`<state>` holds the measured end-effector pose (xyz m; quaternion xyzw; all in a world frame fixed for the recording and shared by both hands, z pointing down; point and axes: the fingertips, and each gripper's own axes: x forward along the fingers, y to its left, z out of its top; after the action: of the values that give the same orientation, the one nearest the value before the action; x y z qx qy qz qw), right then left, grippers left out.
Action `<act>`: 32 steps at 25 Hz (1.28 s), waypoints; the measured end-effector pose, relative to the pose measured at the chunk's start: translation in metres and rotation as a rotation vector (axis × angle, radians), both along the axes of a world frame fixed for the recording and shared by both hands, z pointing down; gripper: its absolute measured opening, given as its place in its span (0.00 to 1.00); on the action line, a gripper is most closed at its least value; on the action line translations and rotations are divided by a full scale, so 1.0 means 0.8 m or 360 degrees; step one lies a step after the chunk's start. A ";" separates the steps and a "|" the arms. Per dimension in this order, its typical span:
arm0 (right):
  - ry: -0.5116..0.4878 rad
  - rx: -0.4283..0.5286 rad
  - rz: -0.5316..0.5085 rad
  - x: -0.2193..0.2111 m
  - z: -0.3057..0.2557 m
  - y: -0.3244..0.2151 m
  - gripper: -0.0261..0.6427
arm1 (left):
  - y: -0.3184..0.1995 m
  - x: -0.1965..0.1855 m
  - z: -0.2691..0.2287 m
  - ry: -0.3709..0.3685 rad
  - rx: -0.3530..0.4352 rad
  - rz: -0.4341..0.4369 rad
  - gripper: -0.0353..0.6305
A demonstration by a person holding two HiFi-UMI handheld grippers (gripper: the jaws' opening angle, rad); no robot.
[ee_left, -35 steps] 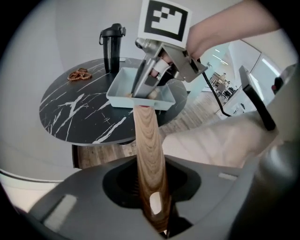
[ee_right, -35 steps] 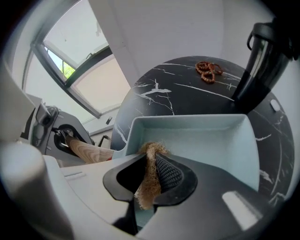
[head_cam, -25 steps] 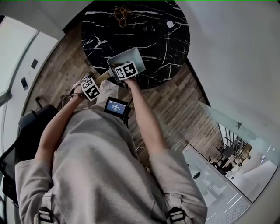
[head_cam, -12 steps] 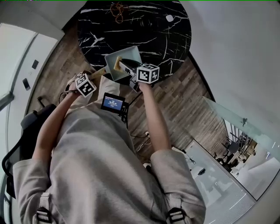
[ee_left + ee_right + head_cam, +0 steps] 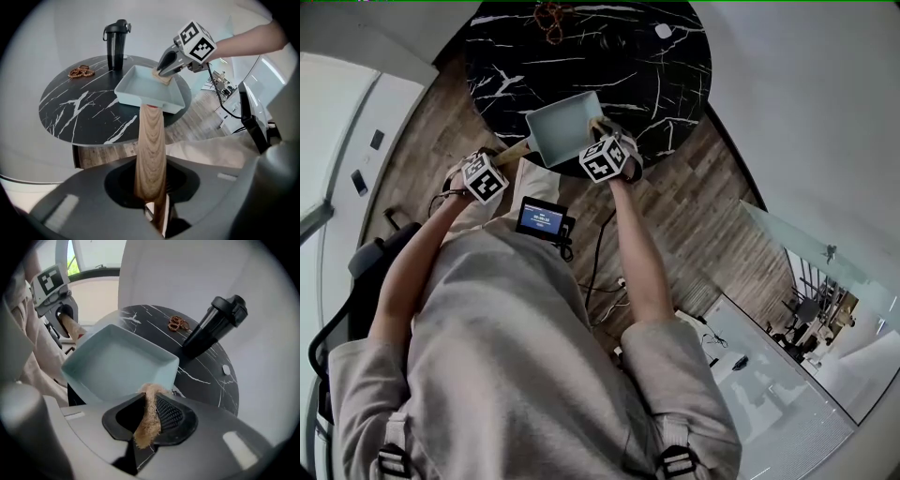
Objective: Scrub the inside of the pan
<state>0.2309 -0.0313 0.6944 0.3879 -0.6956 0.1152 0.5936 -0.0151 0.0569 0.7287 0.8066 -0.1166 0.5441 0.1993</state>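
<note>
A: Left hand-held gripper [image 5: 152, 197], state?
B: Closed on the wooden handle [image 5: 150, 150]. The handle runs straight out from between the jaws to the pan [image 5: 145, 89].
A: Where's the pan?
B: Pale blue, square, open side up, at the near edge of the black marble table [image 5: 79, 112]. It partly hangs past that edge (can't tell if its base rests on the top).
A: Right hand-held gripper [image 5: 147, 420]?
B: Jaws pinched on a tan fibrous scrubber [image 5: 149, 416], which sticks out past the tips.
A: And relative to the pan?
B: In the left gripper view the scrubber sits at the pan's far right corner, by the rim. In the right gripper view that corner is just beyond the jaws. Contact with the pan wall is unclear.
A: Anything else?
B: A black bottle [image 5: 116, 44] stands upright at the far side of the table, with brown beads [image 5: 80, 71] near it, both well apart from the pan
</note>
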 end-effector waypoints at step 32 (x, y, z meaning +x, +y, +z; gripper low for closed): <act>-0.0674 -0.0774 0.0239 -0.142 0.036 0.062 0.15 | -0.005 0.002 0.001 -0.0034 -0.0004 -0.0028 0.19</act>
<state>0.1170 0.0185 0.7232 0.2524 -0.7251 0.3994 0.5010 -0.0134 0.0532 0.7291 0.7994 -0.1252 0.5511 0.2039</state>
